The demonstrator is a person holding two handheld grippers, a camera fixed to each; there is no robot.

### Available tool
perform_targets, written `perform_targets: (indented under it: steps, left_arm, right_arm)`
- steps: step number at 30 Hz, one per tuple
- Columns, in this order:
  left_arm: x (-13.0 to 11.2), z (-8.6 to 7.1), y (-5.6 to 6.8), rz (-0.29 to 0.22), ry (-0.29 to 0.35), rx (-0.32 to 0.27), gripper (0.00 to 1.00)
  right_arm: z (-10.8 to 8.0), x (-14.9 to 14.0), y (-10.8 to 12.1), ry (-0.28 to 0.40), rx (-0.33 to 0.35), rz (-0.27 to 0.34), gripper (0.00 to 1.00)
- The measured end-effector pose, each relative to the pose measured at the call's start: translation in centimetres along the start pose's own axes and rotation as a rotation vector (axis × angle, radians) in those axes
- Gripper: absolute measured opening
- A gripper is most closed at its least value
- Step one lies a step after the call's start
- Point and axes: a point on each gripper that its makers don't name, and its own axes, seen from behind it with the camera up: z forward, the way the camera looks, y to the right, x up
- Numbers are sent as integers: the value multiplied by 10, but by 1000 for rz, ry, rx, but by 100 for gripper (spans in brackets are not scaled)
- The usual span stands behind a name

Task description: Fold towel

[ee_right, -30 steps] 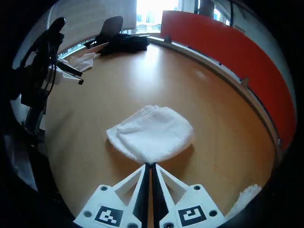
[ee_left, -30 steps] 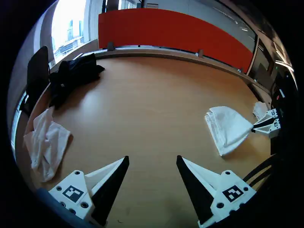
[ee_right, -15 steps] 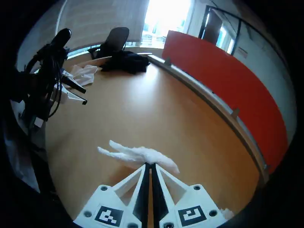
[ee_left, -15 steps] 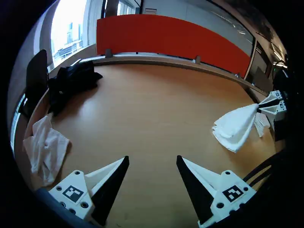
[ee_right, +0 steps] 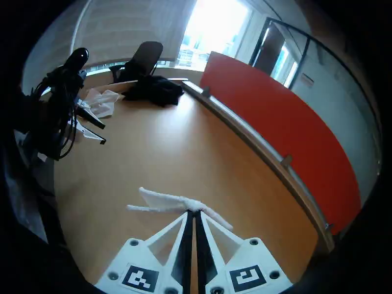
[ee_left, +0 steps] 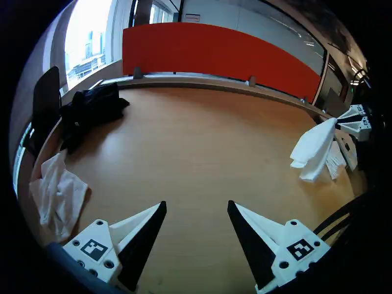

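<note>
My right gripper (ee_right: 195, 211) is clenched on the white towel (ee_right: 171, 202), both fingers pinching one edge. In the left gripper view the towel hangs limp from it at the far right of the wooden table (ee_left: 196, 142); I cannot tell whether its lower end touches the surface. A second small white cloth (ee_left: 337, 160) lies just behind it. My left gripper (ee_left: 196, 215) is released, its fingers spread wide over bare tabletop near me. A crumpled white cloth (ee_left: 56, 193) lies at the left edge, a black garment (ee_left: 90, 105) beyond it, and a red partition (ee_left: 220, 49) lines the far side.
</note>
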Motion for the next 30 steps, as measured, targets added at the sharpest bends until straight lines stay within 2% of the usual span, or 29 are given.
perform_targets:
  steps: [16, 30]
  left_arm:
    - [4, -1, 2, 15, 8, -5, 92]
    - [3, -1, 7, 26, 3, -9, 92]
  right_arm:
    - [-18, -1, 26, 7, -37, 28, 3]
    - [-46, -23, 75, -2, -88, 100, 3]
